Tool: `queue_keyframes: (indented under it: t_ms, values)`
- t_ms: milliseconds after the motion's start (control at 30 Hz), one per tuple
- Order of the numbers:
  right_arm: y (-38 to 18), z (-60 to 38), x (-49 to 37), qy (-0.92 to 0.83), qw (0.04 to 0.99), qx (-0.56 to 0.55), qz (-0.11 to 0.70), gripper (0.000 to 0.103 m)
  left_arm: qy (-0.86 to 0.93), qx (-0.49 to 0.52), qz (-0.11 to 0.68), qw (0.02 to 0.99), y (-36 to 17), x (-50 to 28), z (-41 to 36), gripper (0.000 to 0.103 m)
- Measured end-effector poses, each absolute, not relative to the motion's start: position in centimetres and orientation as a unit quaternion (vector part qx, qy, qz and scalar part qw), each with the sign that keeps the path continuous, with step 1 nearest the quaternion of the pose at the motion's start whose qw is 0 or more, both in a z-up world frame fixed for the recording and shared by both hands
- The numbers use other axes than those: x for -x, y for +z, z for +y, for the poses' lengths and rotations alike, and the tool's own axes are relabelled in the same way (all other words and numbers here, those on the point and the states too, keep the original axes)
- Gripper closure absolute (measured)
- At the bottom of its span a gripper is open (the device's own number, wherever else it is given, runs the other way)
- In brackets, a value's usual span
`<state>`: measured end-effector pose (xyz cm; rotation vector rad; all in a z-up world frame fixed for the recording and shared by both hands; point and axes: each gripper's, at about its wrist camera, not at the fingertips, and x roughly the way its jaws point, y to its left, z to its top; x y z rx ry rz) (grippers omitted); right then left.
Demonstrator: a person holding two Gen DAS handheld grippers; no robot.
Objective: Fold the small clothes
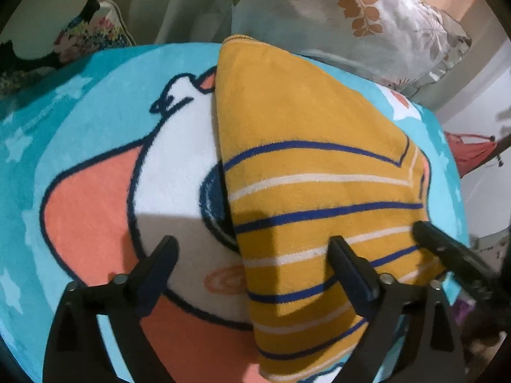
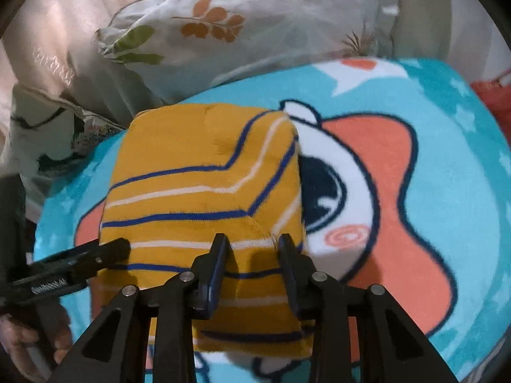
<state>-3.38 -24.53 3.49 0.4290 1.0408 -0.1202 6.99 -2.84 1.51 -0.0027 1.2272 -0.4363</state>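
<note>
A mustard-yellow small garment (image 1: 303, 127) with blue and white stripes lies folded on a turquoise cartoon blanket (image 1: 95, 95). My left gripper (image 1: 252, 249) stands wide open over the garment's near left edge, one fingertip above the blanket and the other above the cloth. In the right wrist view the garment (image 2: 191, 159) fills the middle, and my right gripper (image 2: 253, 242) sits low over its near end, its jaws a narrow gap apart with yellow cloth showing between them. Whether the pads pinch the cloth is unclear. The left gripper's finger (image 2: 95, 255) reaches in from the left.
Leaf-print pillows (image 1: 367, 16) (image 2: 255, 16) lie just beyond the blanket (image 2: 447, 159). A floral cushion (image 1: 80, 32) sits at the far left. Something red (image 1: 466, 150) (image 2: 491, 92) lies off the blanket's right edge. A hand (image 2: 32, 344) holds the left gripper.
</note>
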Motion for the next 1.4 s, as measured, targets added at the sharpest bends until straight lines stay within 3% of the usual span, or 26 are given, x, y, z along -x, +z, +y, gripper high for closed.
queue_keyframes:
  t_ms: [33, 200, 533, 1000, 1200, 1400]
  values:
    - [3.9, -24.6, 3.7, -0.062, 0.845, -0.206, 0.49, 0.068, -0.201, -0.009, 0.569, 0.797, 1.4, -6.9, -3.1, 0.0]
    - [6.1, -22.8, 4.8, -0.068, 0.867, -0.153, 0.469, 0.066, -0.203, -0.024, 0.566, 0.799, 0.8, -7.1, -4.4, 0.0]
    - [7.2, -24.2, 6.7, -0.038, 0.871, -0.166, 0.461, 0.062, -0.166, 0.014, 0.538, 0.826, 0.8, -7.0, -5.9, 0.0]
    - [10.5, -25.8, 12.0, 0.003, 0.899, -0.164, 0.405, 0.056, 0.016, -0.012, 0.245, 0.969, 18.5, 8.8, -2.7, 0.0]
    - [12.4, -24.2, 14.3, 0.014, 0.919, -0.111, 0.378, 0.038, -0.023, 0.028, 0.291, 0.956, 19.8, 12.0, -1.5, 0.0]
    - [10.5, -22.9, 15.9, 0.01, 0.913, -0.075, 0.4, 0.036, 0.009, -0.037, 0.357, 0.933, 15.0, 13.6, -3.4, 0.0]
